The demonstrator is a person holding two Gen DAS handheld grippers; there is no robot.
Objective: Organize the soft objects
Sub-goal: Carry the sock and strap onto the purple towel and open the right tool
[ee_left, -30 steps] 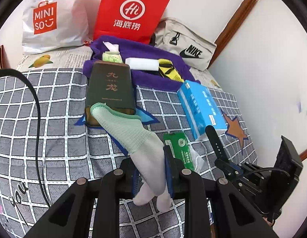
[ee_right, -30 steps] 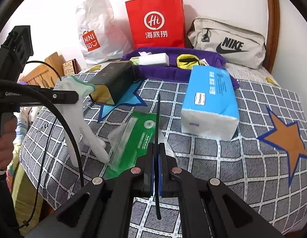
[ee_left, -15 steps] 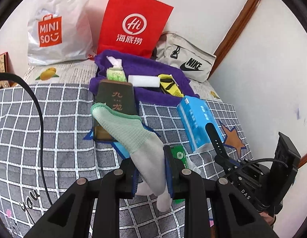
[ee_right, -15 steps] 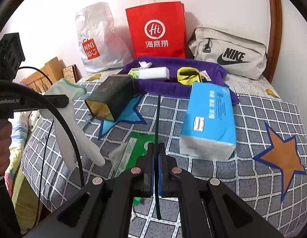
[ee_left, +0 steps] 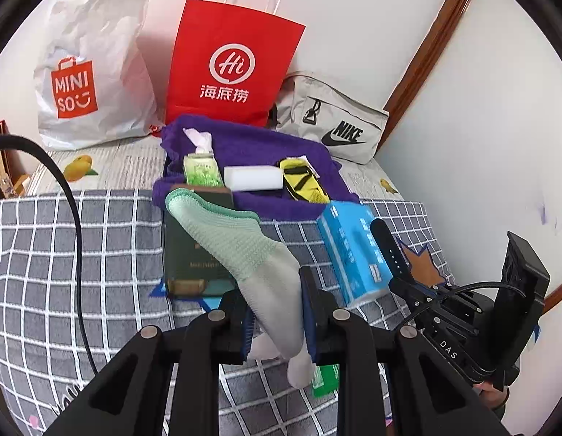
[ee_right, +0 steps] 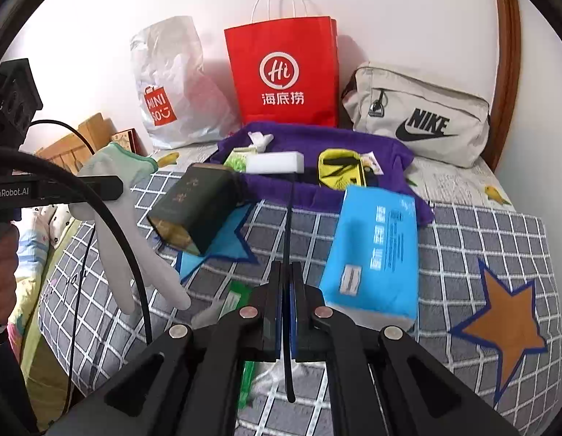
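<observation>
My left gripper (ee_left: 275,303) is shut on a white glove with a green cuff (ee_left: 241,243), held above the checked bed cover; the glove's fingers hang below the jaws. The glove also shows in the right wrist view (ee_right: 124,218), at the left. My right gripper (ee_right: 286,290) is shut on a thin black strap (ee_right: 289,225) that stands up edge-on between the jaws. In the left wrist view the strap (ee_left: 388,245) rises in front of a blue tissue pack (ee_left: 353,254). A purple towel (ee_left: 266,145) holds a white sponge (ee_left: 252,178), a yellow pouch (ee_left: 302,180) and green wipes (ee_left: 201,169).
A dark green box (ee_right: 197,203) lies on the bed cover (ee_right: 462,239) beside the blue tissue pack (ee_right: 379,250). A green packet (ee_right: 237,301) lies under my right gripper. A red paper bag (ee_right: 284,76), a white Miniso bag (ee_right: 172,87) and a grey Nike bag (ee_right: 419,116) stand against the wall.
Both grippers have risen and moved back from the bed, keeping the glove and the strap. The green packet has slid down out of most of the view.
</observation>
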